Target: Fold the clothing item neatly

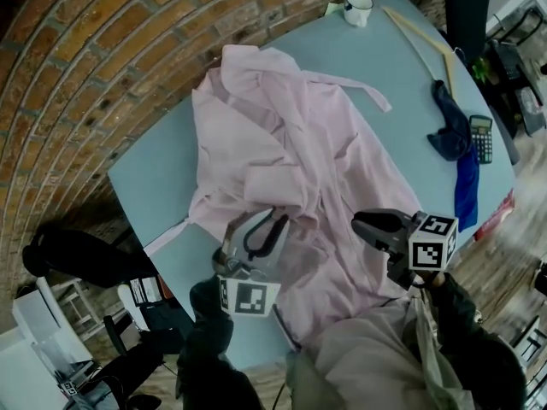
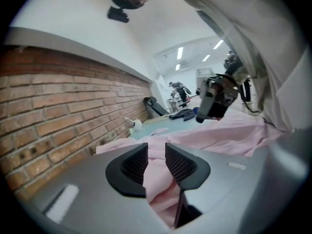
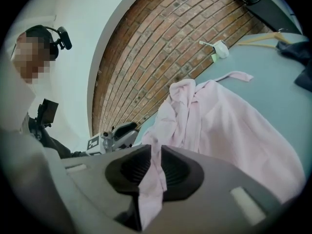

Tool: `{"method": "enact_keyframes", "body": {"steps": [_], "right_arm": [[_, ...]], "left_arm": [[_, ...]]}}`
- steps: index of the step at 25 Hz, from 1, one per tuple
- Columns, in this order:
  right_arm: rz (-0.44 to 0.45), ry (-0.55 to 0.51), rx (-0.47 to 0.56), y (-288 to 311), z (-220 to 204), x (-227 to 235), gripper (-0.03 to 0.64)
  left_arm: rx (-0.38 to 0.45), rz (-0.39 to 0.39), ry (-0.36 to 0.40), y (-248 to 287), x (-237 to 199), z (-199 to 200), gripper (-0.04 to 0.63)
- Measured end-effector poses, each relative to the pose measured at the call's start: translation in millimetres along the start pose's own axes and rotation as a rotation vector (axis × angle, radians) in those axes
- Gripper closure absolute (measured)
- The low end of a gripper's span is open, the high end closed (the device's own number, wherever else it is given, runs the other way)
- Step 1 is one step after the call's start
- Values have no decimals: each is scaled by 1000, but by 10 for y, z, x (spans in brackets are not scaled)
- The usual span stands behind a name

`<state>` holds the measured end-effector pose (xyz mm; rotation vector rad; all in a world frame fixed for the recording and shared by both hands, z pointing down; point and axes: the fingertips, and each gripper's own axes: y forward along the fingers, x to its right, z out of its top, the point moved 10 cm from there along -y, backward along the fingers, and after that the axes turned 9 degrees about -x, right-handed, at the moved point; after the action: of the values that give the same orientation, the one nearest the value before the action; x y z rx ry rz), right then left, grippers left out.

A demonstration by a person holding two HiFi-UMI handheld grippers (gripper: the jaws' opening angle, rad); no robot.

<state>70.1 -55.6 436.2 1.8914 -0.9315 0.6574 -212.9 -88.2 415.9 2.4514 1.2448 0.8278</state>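
Observation:
A pale pink shirt (image 1: 282,143) lies crumpled and spread across the light blue table (image 1: 154,178). My left gripper (image 1: 272,222) is over the shirt's near left part. In the left gripper view its jaws (image 2: 156,152) stand apart, with a fold of the pink shirt (image 2: 234,135) loose between them. My right gripper (image 1: 363,225) is at the shirt's near right side. The right gripper view shows it (image 3: 156,155) shut on a strip of the shirt (image 3: 229,126), which hangs down out of the pads.
A white mug (image 1: 357,8) stands at the table's far edge, with a wooden hanger (image 1: 423,41) beside it. At the right lie a dark blue cloth (image 1: 457,143) and a calculator (image 1: 481,137). A brick wall (image 1: 102,75) runs along the left.

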Motion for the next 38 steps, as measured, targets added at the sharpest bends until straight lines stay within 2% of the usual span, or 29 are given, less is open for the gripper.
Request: {"method": "enact_keyframes", "body": {"steps": [2,4,8,10,12,15,18,22,27,29,32,34,36,38], "right_arm": [[-2,9,0,11,-27,10,549],[1,11,-1,29,-48,-15,549],[9,-9,-3,3,-61,-79,549],[-2,-14,0,-40,-94,-82,549],[-35,-76,-2,-106,-163,-113,549],[-149,-301,-23,-250,-344,-236,536],[-276,-468,-70,-386,-584,-347,492],[-369,-457,-102,-668,-953,-328,442],[-412,-451,-121,-933,-1278,-328,439],[-405,-460,-106,-971,-1349,-314,440],[-413,-473,-95,-981,-1444,-177,440],[-442,-459,-99,-1061,-1524,-24,440],[-468,-436,-102,-1219,-1592,132,440],[-501,-434,-110,-1433,-1659,280,434]], "left_arm": [[-49,13,-129,192,-201,-125,474],[-92,-49,-215,462,-292,-232,476],[-203,-199,-255,879,-126,-379,469],[-232,-195,-216,924,-7,-395,461],[-215,-135,-178,800,37,-331,456],[-142,-6,-142,368,20,-156,418],[-68,84,-171,-216,78,36,416],[-111,143,-322,-992,521,119,414],[-156,229,-605,-1709,1243,98,415],[-208,282,-677,-1840,1618,33,423],[-330,377,-709,-1866,2174,-104,425],[-380,438,-785,-1840,2465,-187,421],[-429,489,-877,-1823,2699,-286,389],[-486,536,-923,-1804,2910,-378,340]]}}
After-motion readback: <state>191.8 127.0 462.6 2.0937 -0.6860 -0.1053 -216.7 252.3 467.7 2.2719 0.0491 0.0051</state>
